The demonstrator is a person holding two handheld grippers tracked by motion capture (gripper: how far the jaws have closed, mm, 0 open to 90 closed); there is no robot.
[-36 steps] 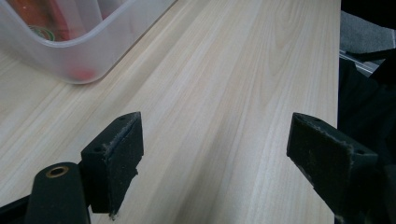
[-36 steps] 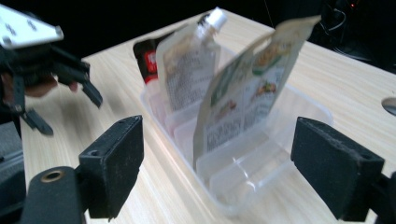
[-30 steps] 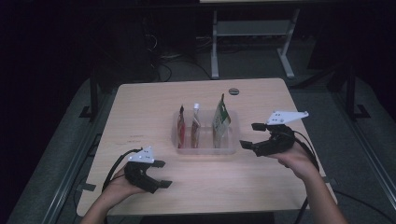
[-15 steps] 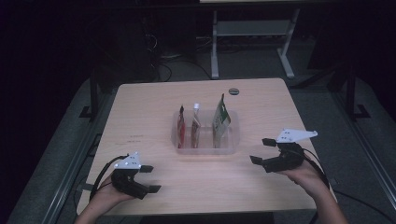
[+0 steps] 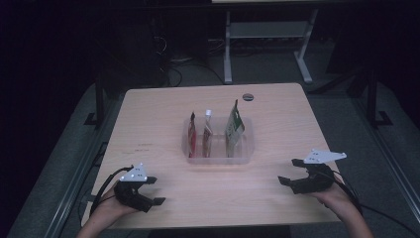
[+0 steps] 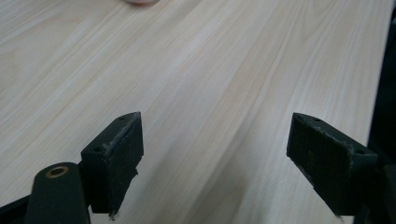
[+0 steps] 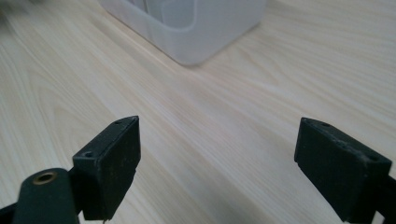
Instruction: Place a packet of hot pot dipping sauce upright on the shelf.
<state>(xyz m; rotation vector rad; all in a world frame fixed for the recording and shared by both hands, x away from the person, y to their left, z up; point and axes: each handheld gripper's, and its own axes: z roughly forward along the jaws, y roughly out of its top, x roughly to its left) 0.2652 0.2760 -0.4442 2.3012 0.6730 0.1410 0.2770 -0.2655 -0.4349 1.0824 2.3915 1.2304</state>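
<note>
A clear plastic bin point(image 5: 194, 157) sits mid-table and holds three upright pouches: a red one point(image 5: 192, 133), a white-capped one point(image 5: 207, 130) and a green one point(image 5: 234, 126). Its corner point(image 7: 196, 28) appears ahead in the right gripper view. My left gripper point(image 5: 154, 191) rests near the table's front left edge, open, with bare wood between its jaws point(image 6: 215, 163). At the front right, my right gripper point(image 5: 290, 171) is open too and empty point(image 7: 217, 163), well apart from the bin.
The light wooden table point(image 5: 148, 114) has a small dark round disc point(image 5: 247, 96) near its far edge. Cables trail from both grippers off the front. A desk frame point(image 5: 267, 44) and dark floor lie beyond the table.
Both hands have drawn back toward the front edge. The right gripper moved away from the bin's right side, and the left gripper slid toward the front left corner.
</note>
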